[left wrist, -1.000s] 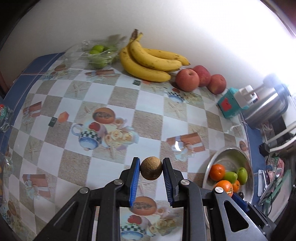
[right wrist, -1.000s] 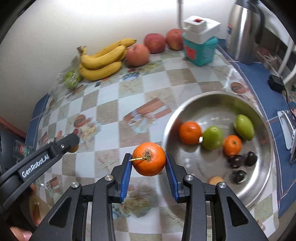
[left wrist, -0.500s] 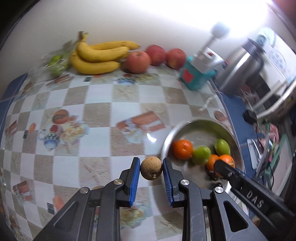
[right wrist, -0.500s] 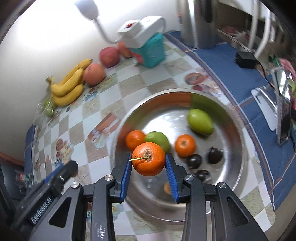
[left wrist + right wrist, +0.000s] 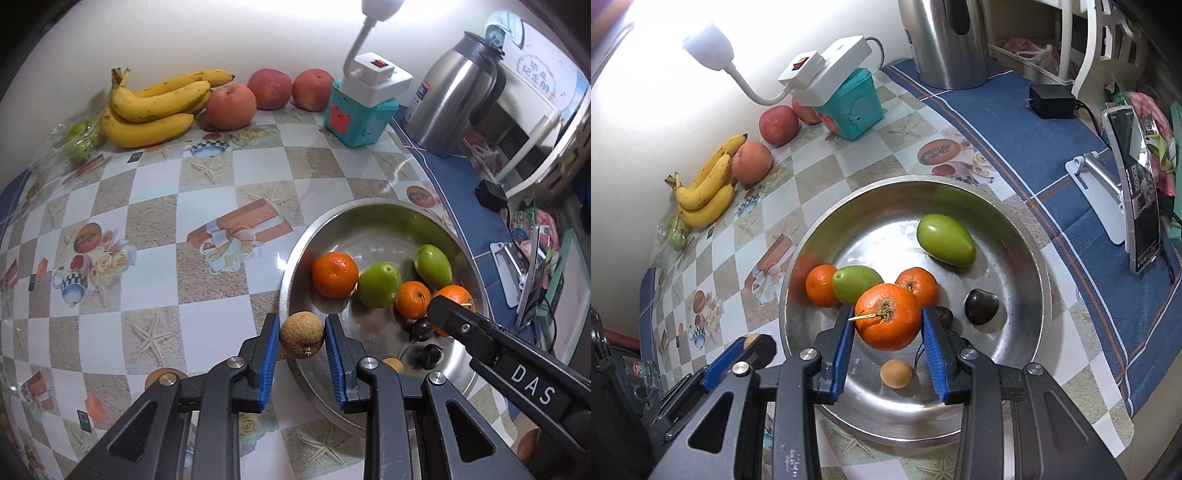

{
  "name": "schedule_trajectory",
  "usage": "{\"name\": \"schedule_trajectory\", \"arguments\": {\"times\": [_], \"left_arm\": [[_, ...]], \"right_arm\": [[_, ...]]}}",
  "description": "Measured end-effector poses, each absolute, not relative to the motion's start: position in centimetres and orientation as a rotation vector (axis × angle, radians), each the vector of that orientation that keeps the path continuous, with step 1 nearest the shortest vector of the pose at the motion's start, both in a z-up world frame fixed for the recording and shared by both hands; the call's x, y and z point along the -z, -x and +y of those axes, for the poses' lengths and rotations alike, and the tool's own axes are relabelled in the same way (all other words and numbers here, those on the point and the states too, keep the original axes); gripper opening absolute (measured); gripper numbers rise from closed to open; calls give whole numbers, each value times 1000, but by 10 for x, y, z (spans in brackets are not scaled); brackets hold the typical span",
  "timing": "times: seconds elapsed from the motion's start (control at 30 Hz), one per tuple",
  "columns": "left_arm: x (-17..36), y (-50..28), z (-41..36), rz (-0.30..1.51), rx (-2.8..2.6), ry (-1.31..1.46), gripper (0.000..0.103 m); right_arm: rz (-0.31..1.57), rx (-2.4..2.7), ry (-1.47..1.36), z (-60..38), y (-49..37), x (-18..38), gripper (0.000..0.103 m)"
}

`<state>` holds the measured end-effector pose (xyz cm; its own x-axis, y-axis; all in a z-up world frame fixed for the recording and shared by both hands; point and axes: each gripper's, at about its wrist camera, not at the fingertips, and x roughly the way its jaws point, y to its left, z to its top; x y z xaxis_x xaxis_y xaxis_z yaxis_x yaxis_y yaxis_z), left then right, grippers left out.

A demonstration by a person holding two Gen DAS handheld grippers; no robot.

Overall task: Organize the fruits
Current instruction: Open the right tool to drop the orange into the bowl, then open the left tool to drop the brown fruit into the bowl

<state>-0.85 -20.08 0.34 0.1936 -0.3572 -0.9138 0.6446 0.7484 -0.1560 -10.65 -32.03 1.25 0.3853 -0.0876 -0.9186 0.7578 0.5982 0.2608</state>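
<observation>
Only in the right wrist view: small tan fruit [image 5: 896,373] on the floor of the steel bowl [image 5: 1043,295], below the orange [image 5: 888,316] clamped in the right gripper [image 5: 888,325]. Only in the left wrist view: brown round fruit [image 5: 302,334] pinched in the left gripper [image 5: 302,341], hanging over the bowl's near-left rim. Bare metal right of the dark fruits [image 5: 981,306]; open checked cloth [image 5: 155,206] left of the bowl.

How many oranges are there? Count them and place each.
3 oranges. Two lie in the steel bowl, one at its left, one mid-bowl; the third is gripped in the right tongs above it. None seems hidden.
</observation>
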Motion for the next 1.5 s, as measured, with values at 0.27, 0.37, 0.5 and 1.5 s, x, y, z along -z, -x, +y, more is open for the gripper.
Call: {"name": "schedule_trajectory", "arguments": {"times": [0.27, 0.37, 0.5, 1.5], "left_arm": [[13, 14, -211, 1207, 727, -333, 27], [17, 17, -214, 1208, 726, -351, 27], [21, 16, -215, 1217, 718, -361, 27], [21, 3, -204, 1246, 682, -317, 33]], "right_arm": [[1077, 601, -769, -319, 103, -4, 38], [1092, 594, -768, -317, 101, 0, 38], [1128, 583, -766, -315, 97, 8, 39], [1152, 578, -782, -318, 93, 15, 40]]}}
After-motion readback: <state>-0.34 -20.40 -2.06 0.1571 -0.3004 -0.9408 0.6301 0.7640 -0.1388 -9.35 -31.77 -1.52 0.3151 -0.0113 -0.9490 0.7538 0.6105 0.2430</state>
